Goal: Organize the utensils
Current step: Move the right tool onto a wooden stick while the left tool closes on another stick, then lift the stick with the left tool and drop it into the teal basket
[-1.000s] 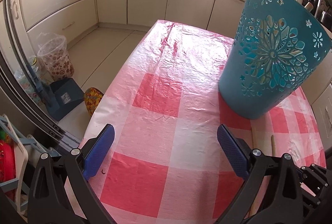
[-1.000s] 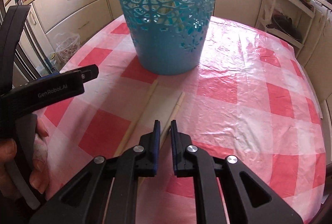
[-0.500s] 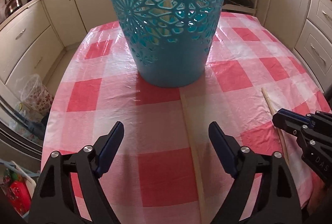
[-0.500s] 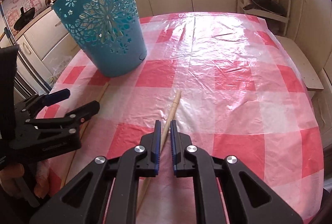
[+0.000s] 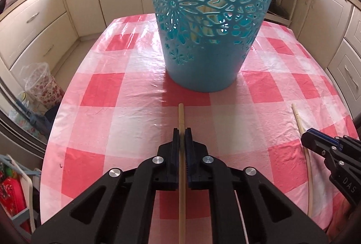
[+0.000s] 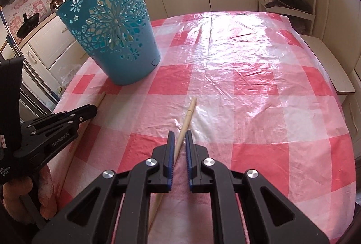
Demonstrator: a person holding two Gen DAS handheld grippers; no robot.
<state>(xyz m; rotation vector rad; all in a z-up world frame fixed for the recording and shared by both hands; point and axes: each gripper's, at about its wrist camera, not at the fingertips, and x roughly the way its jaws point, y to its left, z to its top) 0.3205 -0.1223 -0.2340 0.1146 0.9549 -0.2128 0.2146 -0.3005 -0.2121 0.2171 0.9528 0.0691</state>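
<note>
While both wooden sticks lie flat on the checked tabletop (image 5: 126, 90), each already sits between a pair of fingers. The left stick (image 5: 181, 117) points at the base of the blue perforated basket (image 5: 209, 25), its far end stopping just short of it. The left gripper (image 5: 182, 140) has just been closing, and its fingers now clamp that stick near the far end. The right stick (image 6: 188, 117) lies well to the right of the basket; the right gripper (image 6: 179, 144) stands almost fully closed around it, though firm pad contact cannot be confirmed from this view.

Handling judgement: these sticks look light, rigid and smooth, so they may pivot or slide in a two-point grip. A hold nearer mid-length would reduce swing; the present holds leave a long tail behind the fingers.

Both grippers pitch steeply downward toward the tabletop, side by side. A hand (image 6: 15, 194) grasps the left gripper's handle.
</note>
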